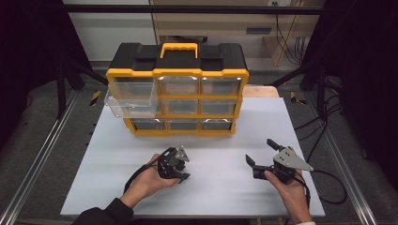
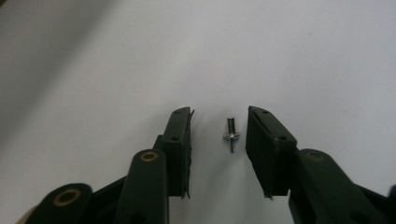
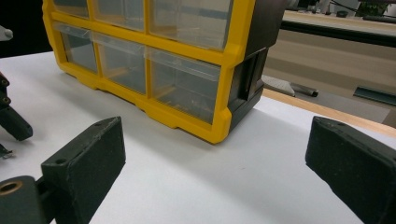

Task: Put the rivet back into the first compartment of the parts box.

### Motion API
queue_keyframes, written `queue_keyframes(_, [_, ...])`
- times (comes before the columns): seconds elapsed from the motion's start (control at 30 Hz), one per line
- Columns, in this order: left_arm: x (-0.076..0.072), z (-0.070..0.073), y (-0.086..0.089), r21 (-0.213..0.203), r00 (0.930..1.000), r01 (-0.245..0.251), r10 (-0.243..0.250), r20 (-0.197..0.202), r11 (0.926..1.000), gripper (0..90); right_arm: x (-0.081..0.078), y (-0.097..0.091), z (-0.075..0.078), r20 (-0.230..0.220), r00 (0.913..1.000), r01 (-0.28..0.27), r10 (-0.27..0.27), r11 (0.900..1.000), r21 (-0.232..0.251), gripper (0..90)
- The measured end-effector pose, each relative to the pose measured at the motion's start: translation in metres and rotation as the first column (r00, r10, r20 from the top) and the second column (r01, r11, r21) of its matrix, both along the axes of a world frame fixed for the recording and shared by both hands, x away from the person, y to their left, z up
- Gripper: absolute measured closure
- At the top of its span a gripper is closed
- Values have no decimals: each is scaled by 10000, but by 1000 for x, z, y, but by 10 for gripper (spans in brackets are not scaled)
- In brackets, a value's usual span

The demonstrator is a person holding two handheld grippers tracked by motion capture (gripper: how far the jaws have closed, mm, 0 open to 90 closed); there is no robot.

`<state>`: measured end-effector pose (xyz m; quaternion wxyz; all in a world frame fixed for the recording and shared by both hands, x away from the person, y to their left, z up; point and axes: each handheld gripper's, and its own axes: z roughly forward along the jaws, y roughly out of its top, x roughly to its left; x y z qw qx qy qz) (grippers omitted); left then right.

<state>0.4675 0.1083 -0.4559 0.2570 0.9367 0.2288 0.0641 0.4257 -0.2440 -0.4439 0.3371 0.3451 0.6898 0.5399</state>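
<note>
A small metal rivet-like pin (image 2: pixel 230 134) lies on the white table (image 2: pixel 280 56). My left gripper (image 2: pixel 219 113) points down over it, one jaw on either side of the pin, and a gap shows between each pad and the pin, so the gripper is open. In the high view the left gripper (image 1: pixel 176 165) sits at the table's front centre-left. My right gripper (image 1: pixel 261 152) rests at the front right, open wide with nothing between its jaws. It (image 3: pixel 217 128) faces the yellow-and-black drawer organizer (image 3: pixel 154 70).
The organizer (image 1: pixel 178 93) stands at the back of the table (image 1: pixel 206 192), with clear plastic drawers and a yellow handle. Its top left drawer (image 1: pixel 131 101) is pulled out toward the front. A metal frame rail (image 1: pixel 42 154) runs along the left.
</note>
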Motion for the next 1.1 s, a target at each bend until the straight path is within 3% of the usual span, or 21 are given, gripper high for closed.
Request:
queue_keyframes(0.47, [0,-1,0,68,9999,-75,76,-70,9999,737,0,0,0,17,10000,1,-1,10000,9,50])
queue_keyframes(0.6, [-2,-2,-1,-52,9992,-352,351,-187,9994,778,0,0,0,-3,10000,-5,5,10000,-12,50])
queue_keyframes(0.7, [-2,-3,1,-130,9999,-145,145,1,9998,810,0,0,0,-9,10000,1,-1,10000,-1,50])
queue_keyframes(1.1, [0,-1,4,-206,9998,-211,211,0,9996,820,1,1,-1,-49,10000,-17,16,10000,-35,50])
